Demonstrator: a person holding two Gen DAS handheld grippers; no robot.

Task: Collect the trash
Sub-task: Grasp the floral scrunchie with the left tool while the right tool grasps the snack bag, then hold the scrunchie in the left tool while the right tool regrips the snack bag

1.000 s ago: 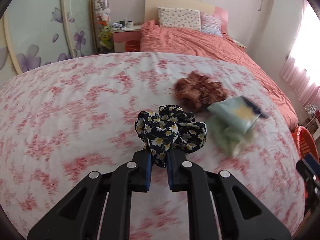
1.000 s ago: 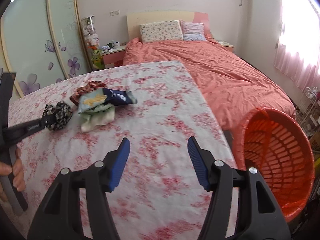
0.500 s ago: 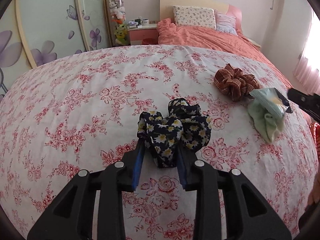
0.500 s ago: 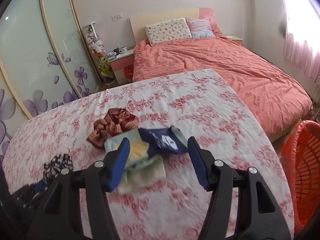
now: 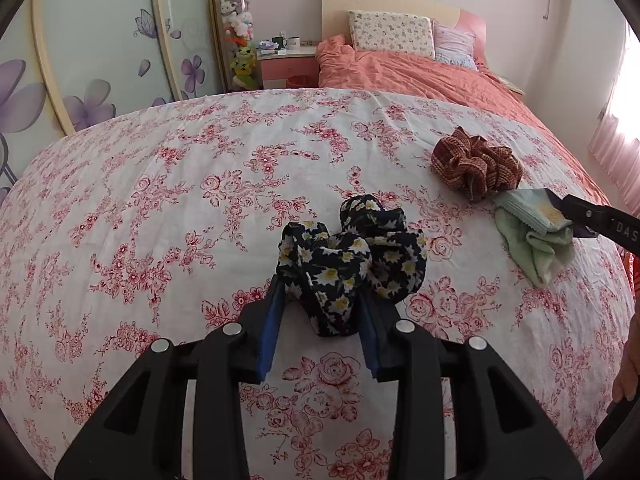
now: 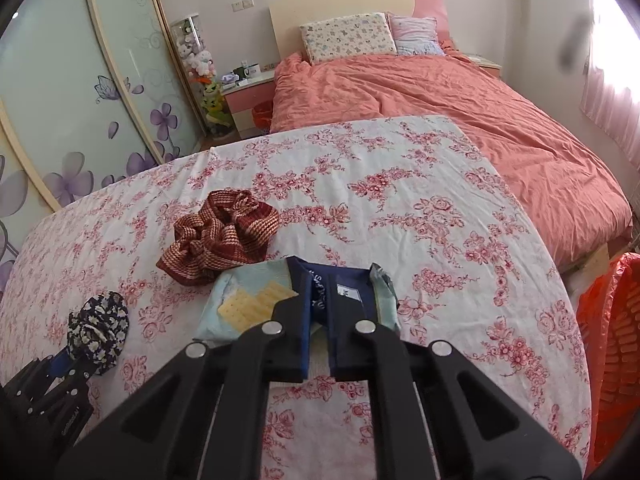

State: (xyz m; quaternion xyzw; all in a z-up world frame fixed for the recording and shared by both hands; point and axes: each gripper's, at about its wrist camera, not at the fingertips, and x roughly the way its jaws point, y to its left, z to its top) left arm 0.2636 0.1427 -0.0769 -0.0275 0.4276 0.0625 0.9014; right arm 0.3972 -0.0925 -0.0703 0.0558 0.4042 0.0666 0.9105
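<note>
Left gripper — fingers partly spread and opening, with the dark flowered scrunchie lying between them on the flowered cloth; the pads stand at the fabric's sides, and whether they still touch it cannot be told. The scrunchie rests on the surface, toward its near edge.

Right gripper — fingers drawn nearly together, pinching the near edge of the dark blue wrapper. The wrapper lies near the middle of the surface, touching and partly overlapping a pale blue cracker packet on its left. A pale green cloth lies under the packets, showing toward the near edge in the left wrist view.

A brown striped scrunchie sits just behind the cracker packet, touching its far corner, on the side toward the far edge of the surface.

An orange basket stands off the right edge of the surface, below its level — well apart from the wrappers. Only part of its mesh wall shows.

Beyond the far edge: a bed with a salmon cover and two pillows.

A bit of the person's hand shows at the right rim of the left wrist view.
</note>
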